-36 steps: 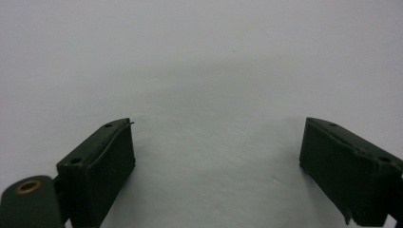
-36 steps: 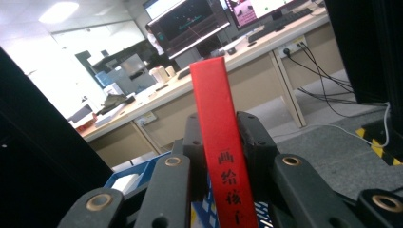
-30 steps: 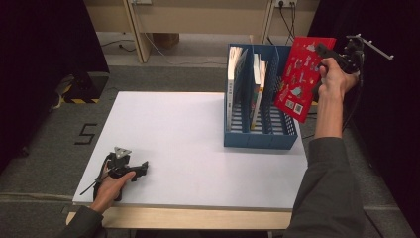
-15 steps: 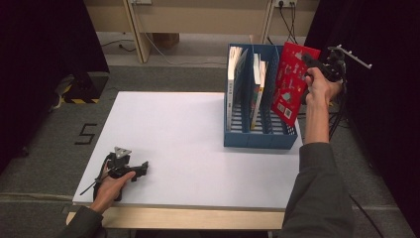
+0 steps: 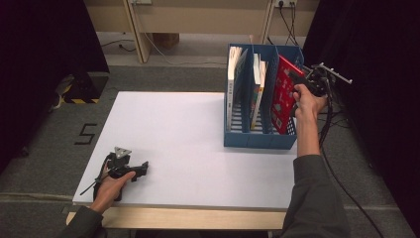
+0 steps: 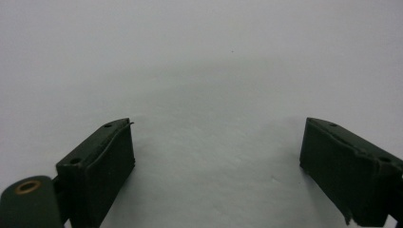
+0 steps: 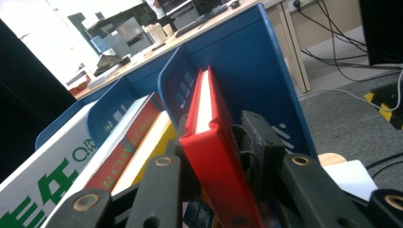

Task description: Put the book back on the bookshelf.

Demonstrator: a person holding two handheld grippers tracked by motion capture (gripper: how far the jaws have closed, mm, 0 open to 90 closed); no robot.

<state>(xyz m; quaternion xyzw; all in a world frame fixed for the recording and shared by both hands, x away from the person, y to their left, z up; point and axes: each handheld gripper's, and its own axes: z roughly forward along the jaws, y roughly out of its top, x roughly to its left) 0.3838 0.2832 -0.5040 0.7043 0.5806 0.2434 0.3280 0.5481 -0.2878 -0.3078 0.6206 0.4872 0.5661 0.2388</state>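
Gripping red book (image 5: 282, 94) stood right gripper (image 5: 303, 85), jaws just easing; book on edge in blue rack (image 5: 257, 139), long axis leaning rightward. Left gripper (image 5: 141, 168) gaped empty.

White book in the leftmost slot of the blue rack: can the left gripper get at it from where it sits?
Probably yes: the left gripper rests open on bare table, nothing between it and the white book, whose top edge stands exposed.

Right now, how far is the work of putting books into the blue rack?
Done: two books stand in the blue rack's left and middle slots. In hand: the right gripper, its jaws just easing open, has the red book between them, lowered into the right slot. Left: letting go. The left gripper rests open on the table.
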